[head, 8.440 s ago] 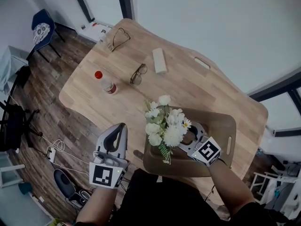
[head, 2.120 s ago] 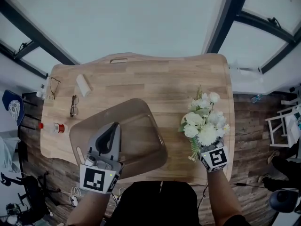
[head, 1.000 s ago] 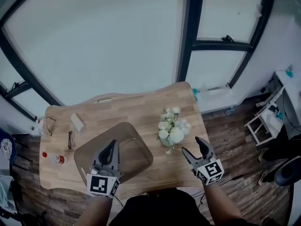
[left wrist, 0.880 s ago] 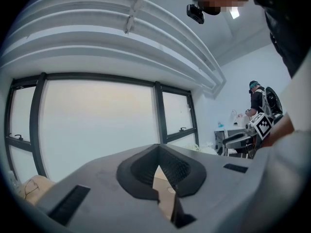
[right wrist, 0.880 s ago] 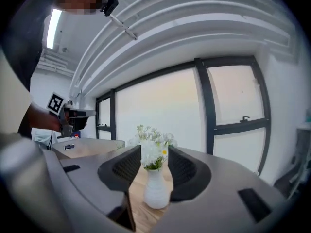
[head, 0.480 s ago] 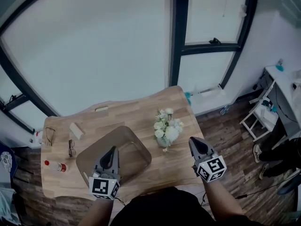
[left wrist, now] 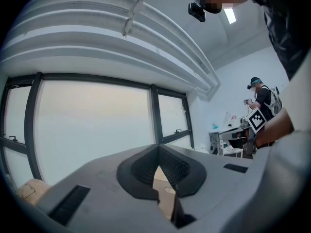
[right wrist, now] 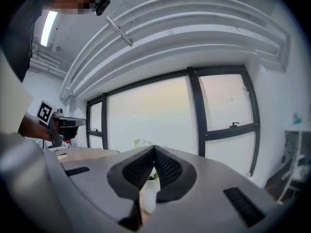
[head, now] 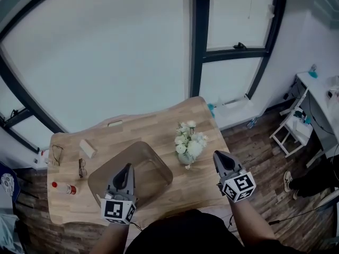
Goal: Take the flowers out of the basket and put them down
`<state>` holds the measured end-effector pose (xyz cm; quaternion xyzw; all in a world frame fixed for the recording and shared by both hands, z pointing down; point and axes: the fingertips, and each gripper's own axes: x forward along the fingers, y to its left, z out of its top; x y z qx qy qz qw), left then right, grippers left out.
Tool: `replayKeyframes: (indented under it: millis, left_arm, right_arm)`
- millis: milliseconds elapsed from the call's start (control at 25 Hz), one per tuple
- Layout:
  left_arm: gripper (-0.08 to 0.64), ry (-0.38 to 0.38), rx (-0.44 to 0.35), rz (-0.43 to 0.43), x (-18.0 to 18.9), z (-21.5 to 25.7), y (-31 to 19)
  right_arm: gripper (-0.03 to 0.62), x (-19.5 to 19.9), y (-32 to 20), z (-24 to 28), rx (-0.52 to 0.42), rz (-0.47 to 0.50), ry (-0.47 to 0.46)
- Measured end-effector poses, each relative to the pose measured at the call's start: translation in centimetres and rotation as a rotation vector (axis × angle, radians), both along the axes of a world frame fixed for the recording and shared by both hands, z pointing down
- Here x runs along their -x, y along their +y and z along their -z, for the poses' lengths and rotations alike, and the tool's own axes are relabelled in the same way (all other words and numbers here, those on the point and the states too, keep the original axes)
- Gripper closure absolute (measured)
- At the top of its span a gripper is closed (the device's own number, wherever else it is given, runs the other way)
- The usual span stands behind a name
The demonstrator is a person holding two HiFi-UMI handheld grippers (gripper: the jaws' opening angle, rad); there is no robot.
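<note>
Flowers point(head: 189, 143) stand on the table point(head: 143, 128), right of the basket point(head: 154, 162).
Task looks done; left gripper point(head: 126, 169) and right gripper point(head: 219, 157) jaws together, empty.

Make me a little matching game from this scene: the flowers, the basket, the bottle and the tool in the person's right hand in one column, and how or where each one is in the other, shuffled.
Things
1. flowers
2. basket
3. bottle
4. right gripper

Descriptions
A. lies near the left edge of the table, red cap
B. shut, with nothing held
C. stands in a white vase on the bare table top
D. brown and empty, on the table's near side

Pairs: 1-C, 2-D, 3-A, 4-B
</note>
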<state>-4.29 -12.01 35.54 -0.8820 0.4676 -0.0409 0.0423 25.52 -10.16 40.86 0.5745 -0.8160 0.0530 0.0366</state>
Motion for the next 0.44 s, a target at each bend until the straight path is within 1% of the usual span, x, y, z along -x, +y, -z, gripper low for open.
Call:
replayKeyframes:
  millis: [440]
  left_arm:
    - [0.555, 0.013, 0.003, -0.001, 0.48, -0.23, -0.31]
  right_arm:
    - [0.571, 0.45, -0.09, -0.48, 0.012, -0.002, 0.006]
